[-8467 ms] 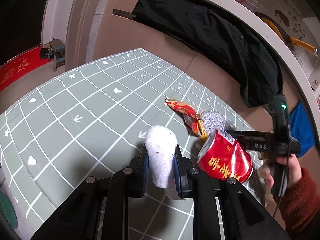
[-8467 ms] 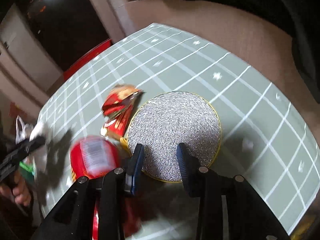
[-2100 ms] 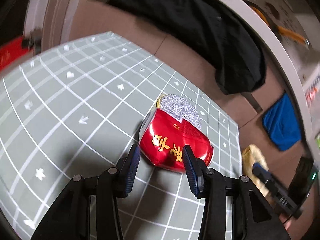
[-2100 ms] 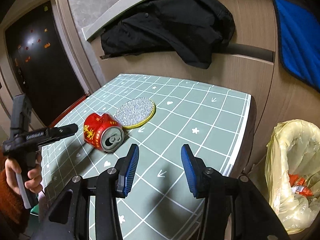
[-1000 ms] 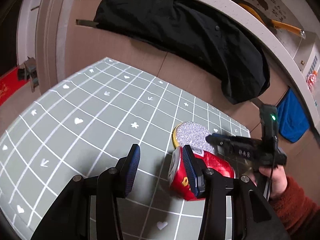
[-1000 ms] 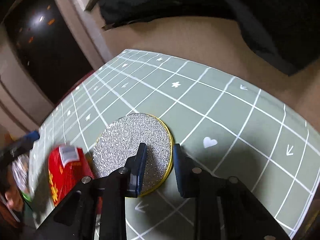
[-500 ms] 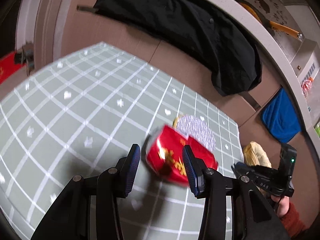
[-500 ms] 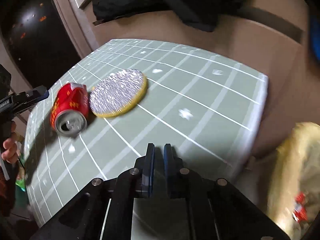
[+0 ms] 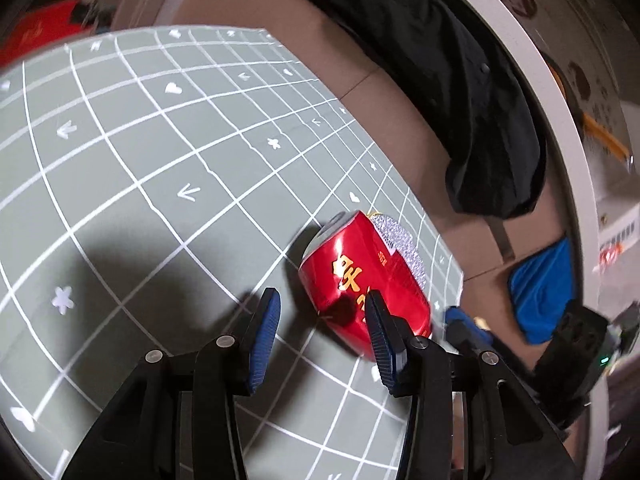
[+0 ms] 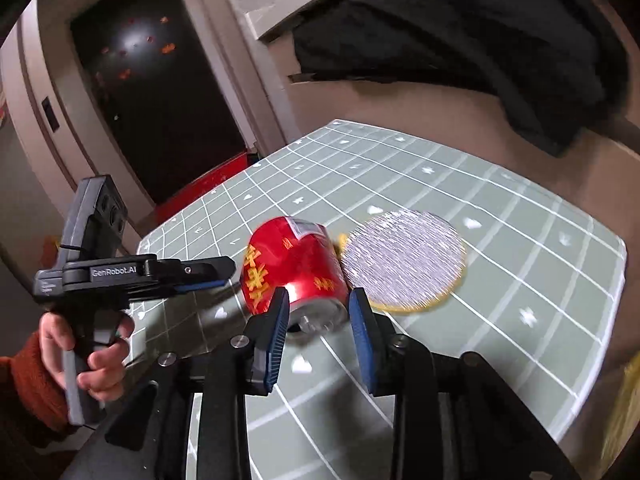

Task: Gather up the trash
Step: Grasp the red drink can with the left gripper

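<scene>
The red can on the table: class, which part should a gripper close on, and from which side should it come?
Grip the red can across its round body, midway along. It lies on its side on the table, open end toward the right gripper, so coming from above with a finger on each curved flank looks best. The ends are flat rims, and the silver pad crowds one side.

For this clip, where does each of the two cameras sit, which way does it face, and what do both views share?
Left wrist: on the left gripper, looking down across the green grid-patterned table mat at the dented red drink can lying on its side; open jaws, nothing held; the right gripper at right.
Right wrist: on the right gripper, facing the can's open end; jaws opening, empty; the left gripper and a hand in a rust-red sleeve.
Shared: can, round silver glitter coaster, mat, black jacket.
</scene>
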Tool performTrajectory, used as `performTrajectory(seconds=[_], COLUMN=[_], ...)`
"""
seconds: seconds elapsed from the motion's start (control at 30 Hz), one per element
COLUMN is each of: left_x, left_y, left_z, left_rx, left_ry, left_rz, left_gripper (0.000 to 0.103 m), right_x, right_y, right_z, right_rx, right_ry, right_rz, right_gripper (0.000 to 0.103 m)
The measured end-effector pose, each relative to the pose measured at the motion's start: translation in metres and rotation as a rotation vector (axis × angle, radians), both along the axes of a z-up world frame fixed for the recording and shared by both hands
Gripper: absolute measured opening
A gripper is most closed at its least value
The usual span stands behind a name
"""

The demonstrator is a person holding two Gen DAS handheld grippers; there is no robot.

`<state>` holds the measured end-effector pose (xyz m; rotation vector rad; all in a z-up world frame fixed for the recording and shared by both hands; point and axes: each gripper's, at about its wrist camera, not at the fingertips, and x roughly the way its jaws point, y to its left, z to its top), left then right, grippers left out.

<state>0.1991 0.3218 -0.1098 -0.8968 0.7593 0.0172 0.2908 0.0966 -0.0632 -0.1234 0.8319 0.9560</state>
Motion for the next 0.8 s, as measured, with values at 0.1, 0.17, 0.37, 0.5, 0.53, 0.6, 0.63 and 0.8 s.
performTrajectory(seconds=[0.1,0.17,0.37,0.5,0.53,0.6,0.63,0.8], left_x=[0.005,0.010,0.027,0.040,0.044,0.052,0.058,0.082], left_y=[0.001,0.002,-0.001,-0.007,-0.009,-0.015,-0.020,-0.037], left_z=[-0.003,-0.006,-0.021,-0.024,-0.024,-0.023,-0.021,-0.018], left_rx=[-0.023,-0.032,-0.135,-0.182,-0.189,-0.197,-0.195,-0.156], left_ry=[-0.002,0.010,0.030,0.025,0.027,0.038,0.045,0.101], left_rz=[0.000,0.005,-0.003,0.004,0.009,0.016,0.014,0.030], left_gripper=[0.046,0.046,0.048,0.051,0.051,0.051,0.051,0.051], right_x=[0.008,0.013,0.017,0.027,0.028,0.029,0.029,0.022], right_y=[0.004,0.003,-0.034,-0.078,-0.088,-0.106,-0.111,-0.126], right_z=[-0.008,-0.010,-0.002,-0.003,-0.005,-0.009,-0.011,-0.022], right_rx=[0.011,0.014,-0.002,0.029,0.037,0.047,0.046,0.017], right_ry=[0.031,0.043,-0.007,0.016,0.026,0.038,0.039,0.027], right_rz=[-0.015,-0.030,-0.119,-0.218,-0.243,-0.282,-0.293,-0.318], right_gripper=[0.031,0.032,0.032,0.033,0.034,0.034,0.034,0.034])
